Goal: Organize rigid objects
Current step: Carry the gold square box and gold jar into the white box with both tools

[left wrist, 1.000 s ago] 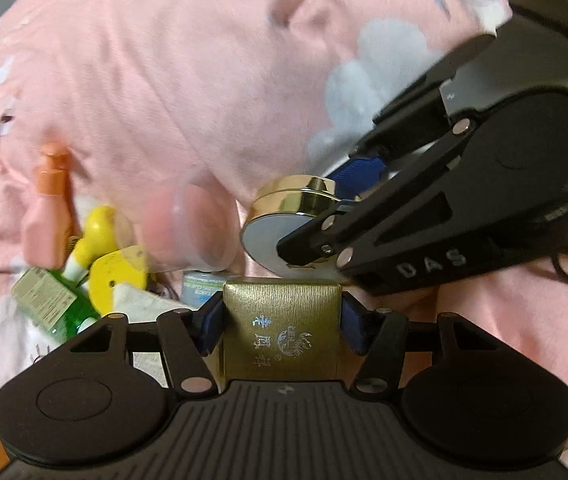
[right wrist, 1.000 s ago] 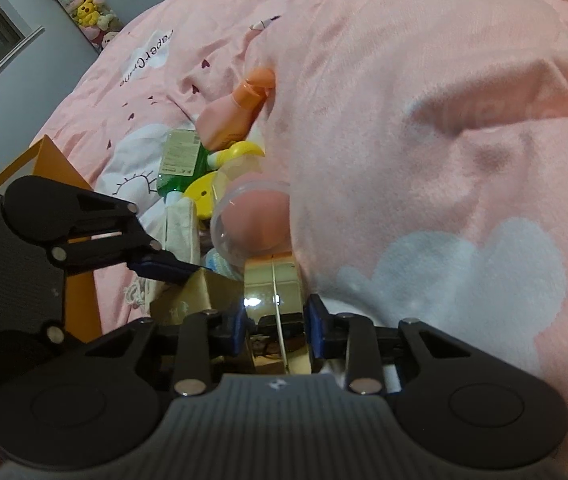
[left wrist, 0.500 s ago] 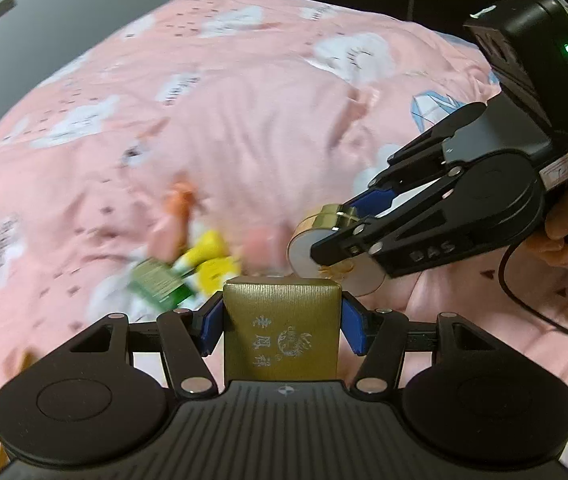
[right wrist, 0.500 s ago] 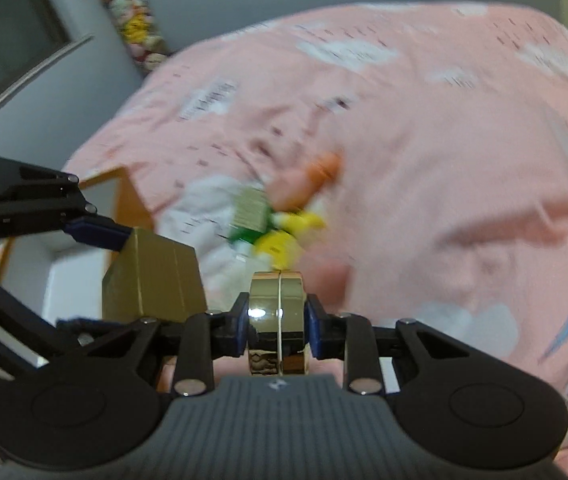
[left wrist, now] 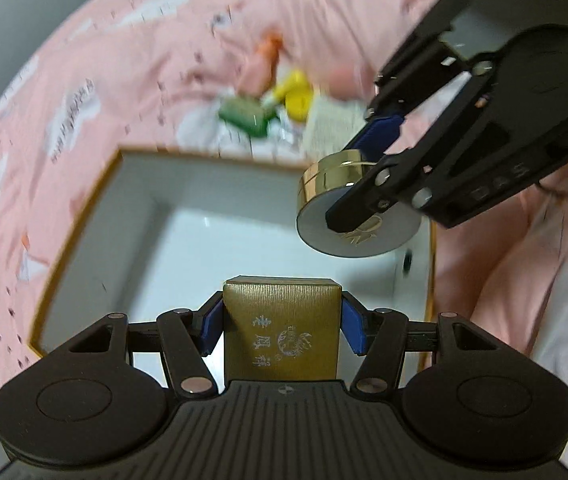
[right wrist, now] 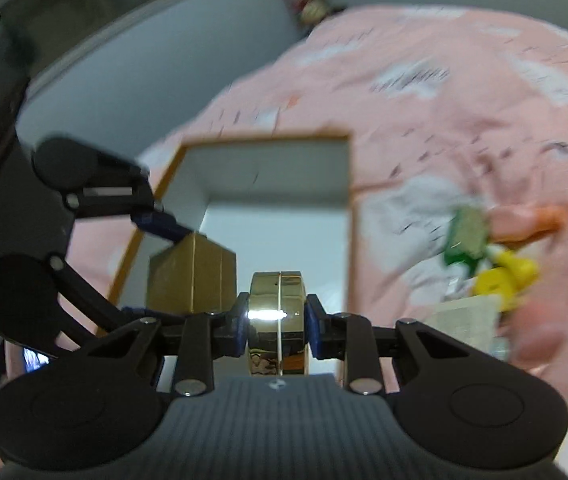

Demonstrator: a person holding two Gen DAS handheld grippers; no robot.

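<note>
Pink bedding (left wrist: 132, 60) w/ white cloud prints filled the background, blurred in both views; on it sat an open white box (left wrist: 84, 216) w/ gold-edged rim, interior bare where visible. Left gripper (left wrist: 282, 320) was pinching a gold square box (left wrist: 282, 336) w/ printed characters & emblem, blue pads against its two sides, held over the white box's near part; right gripper (right wrist: 276, 322) was clamped on a round gold tin (right wrist: 276, 320), held on edge, pads on its flat faces, also above the white box interior, nearer its right wall. Both held items were apart, not touching. Beyond the box's far rim lay a loose pile on the bedding: green bottle (left wrist: 246, 114), yellow item (left wrist: 295, 94), peach-orange bottle (left wrist: 262, 66), white printed packet (left wrist: 331, 128); too blurred to tell more.
</note>
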